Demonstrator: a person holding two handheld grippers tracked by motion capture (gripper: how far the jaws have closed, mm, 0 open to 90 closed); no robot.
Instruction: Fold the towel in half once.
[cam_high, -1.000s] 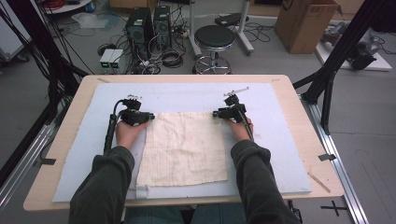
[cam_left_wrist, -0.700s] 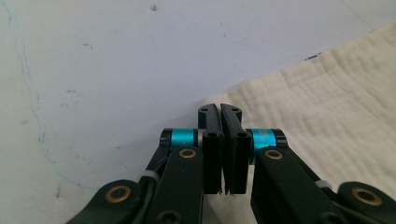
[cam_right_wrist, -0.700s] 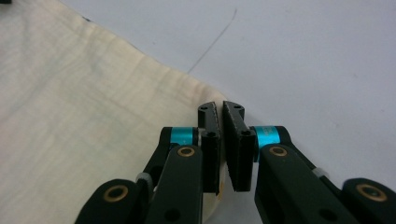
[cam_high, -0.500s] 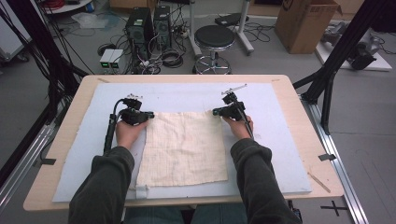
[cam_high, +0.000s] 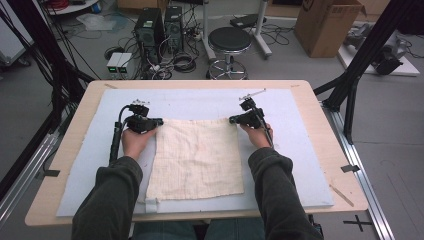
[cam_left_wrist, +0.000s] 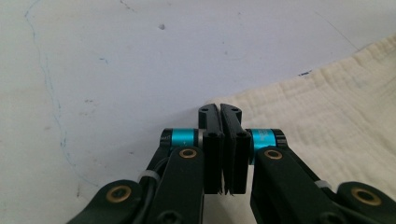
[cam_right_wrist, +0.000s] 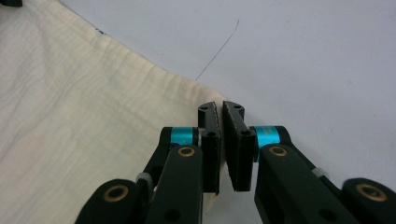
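Left gripper (cam_high: 156, 121): jaws closed on far-left corner of cloth (cam_high: 196, 159), at about 10 o'clock of table centre; in left gripper view (cam_left_wrist: 222, 122), pads pressed together with cloth corner pinched between.
Right gripper (cam_high: 234, 120): clamped on far-right corner of cloth, at about 1 o'clock; in right gripper view (cam_right_wrist: 220, 122), jaws nearly together, tapering slightly apart at tips, fabric edge caught low between them.
Jaw motion: both pairs just closing, cloth corner between each.
Cloth position: spread flat on blue-grey mat (cam_high: 90, 170), centred before person, near edge toward 6 o'clock, far edge toward 12 o'clock.
Cloth condition: cream, crinkled weave, no folds seen; far edge slightly puckered at each pinch.
Reason for hold: matching corners taken together, judged as preparation for lifting far edge evenly and folding toward 6 o'clock.
Reason for low wrists: hands (cam_high: 134, 142) resting on mat, keeping jaws level with thin fabric.
Risk: shallow bite at right corner, possible slip under pull.
Surroundings: wooden table (cam_high: 320, 125) under mat; stool (cam_high: 229, 40) beyond at 12 o'clock.
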